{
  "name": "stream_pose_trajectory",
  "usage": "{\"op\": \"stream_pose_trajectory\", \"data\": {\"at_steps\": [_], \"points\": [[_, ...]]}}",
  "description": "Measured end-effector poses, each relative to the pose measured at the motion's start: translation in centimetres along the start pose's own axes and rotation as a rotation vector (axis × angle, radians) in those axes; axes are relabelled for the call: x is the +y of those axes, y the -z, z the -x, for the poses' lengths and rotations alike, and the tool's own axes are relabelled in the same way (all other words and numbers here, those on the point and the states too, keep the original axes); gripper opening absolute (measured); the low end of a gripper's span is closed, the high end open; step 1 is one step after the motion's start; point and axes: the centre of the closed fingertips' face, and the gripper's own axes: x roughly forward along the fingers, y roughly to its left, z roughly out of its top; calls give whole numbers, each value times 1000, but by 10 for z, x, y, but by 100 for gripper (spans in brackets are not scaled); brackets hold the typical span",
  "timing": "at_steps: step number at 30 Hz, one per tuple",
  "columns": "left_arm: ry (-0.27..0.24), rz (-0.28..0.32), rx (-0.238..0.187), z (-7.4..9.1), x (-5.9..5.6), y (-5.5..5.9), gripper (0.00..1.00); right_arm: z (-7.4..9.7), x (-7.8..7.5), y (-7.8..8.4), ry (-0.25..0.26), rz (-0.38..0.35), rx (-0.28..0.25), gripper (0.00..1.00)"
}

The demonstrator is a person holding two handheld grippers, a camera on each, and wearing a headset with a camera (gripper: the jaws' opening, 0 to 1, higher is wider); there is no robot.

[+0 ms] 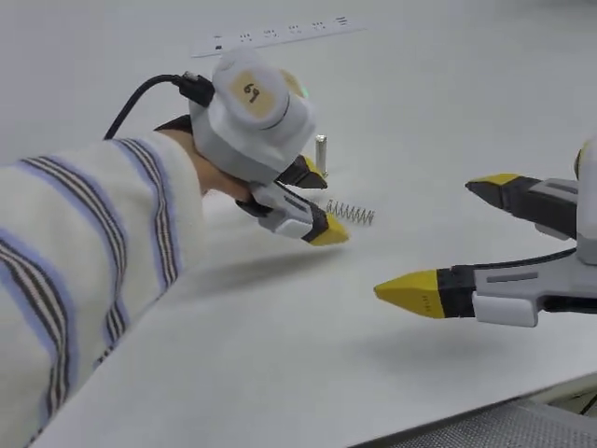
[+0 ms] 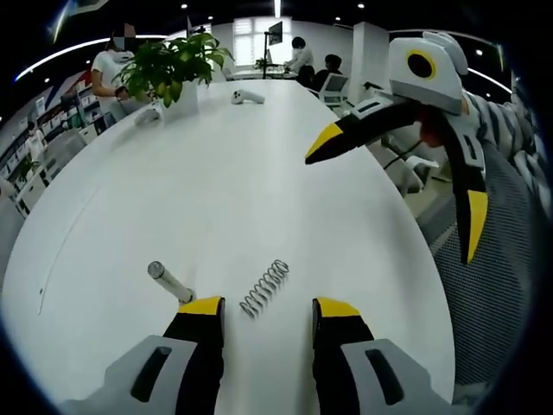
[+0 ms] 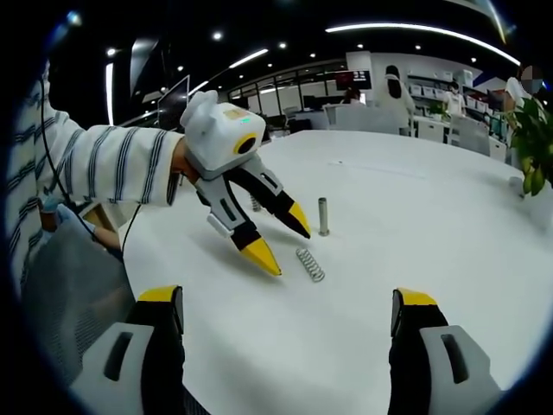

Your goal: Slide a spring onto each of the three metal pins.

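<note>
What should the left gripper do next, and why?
Probably ease the left gripper forward and close on the spring. Its jaws are open, and the spring lies flat on the table just ahead, roughly between the tips. The pin stands upright beside it with no spring on it. The right gripper is open and holds nothing.

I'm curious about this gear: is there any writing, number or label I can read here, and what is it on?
"69", or something close, since it sits tilted: on the round tan sticker on top of the left gripper.
Markings on the power strip at the far edge of the table: too small to read.
Faint marks on a yellow tip of the right gripper: too small to read.
</note>
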Motion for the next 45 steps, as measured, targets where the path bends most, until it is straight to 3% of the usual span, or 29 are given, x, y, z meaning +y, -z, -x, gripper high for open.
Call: {"op": "stream_pose_trajectory", "data": {"at_steps": [7, 10, 13, 18, 23, 26, 29, 34, 38, 42, 45], "points": [[27, -30, 29, -13, -8, 3, 32, 0, 1, 2, 1, -29, -5, 99], [59, 31, 16, -15, -13, 3, 32, 1, 0, 2, 3, -31, -8, 98], [54, 1, 35, -17, -13, 7, 26, 2, 1, 1, 0, -35, -11, 97], [60, 12, 42, -16, -16, 11, 20, 2, 2, -1, -1, -43, -24, 96], [40, 21, 43, -16, -13, 14, 14, 2, 2, 0, -1, -40, -22, 96], [-5, 32, 38, -17, -4, 14, 5, 2, 2, 1, 1, -40, -22, 96], [-12, 50, 39, -18, -3, 14, 5, 3, 2, 0, 4, -40, -21, 96], [-22, 33, 42, -18, -4, 13, 5, 4, -1, 0, 14, -40, -22, 96], [-26, 128, 5, -19, -1, 13, 5, 5, -3, 0, 16, -38, -24, 96], [-39, 116, 12, -17, -3, 13, 4, 5, -5, 1, 17, -33, -19, 96], [-41, 147, 20, -15, -4, 14, 4, 6, -6, 1, 21, -31, -20, 95]]}}
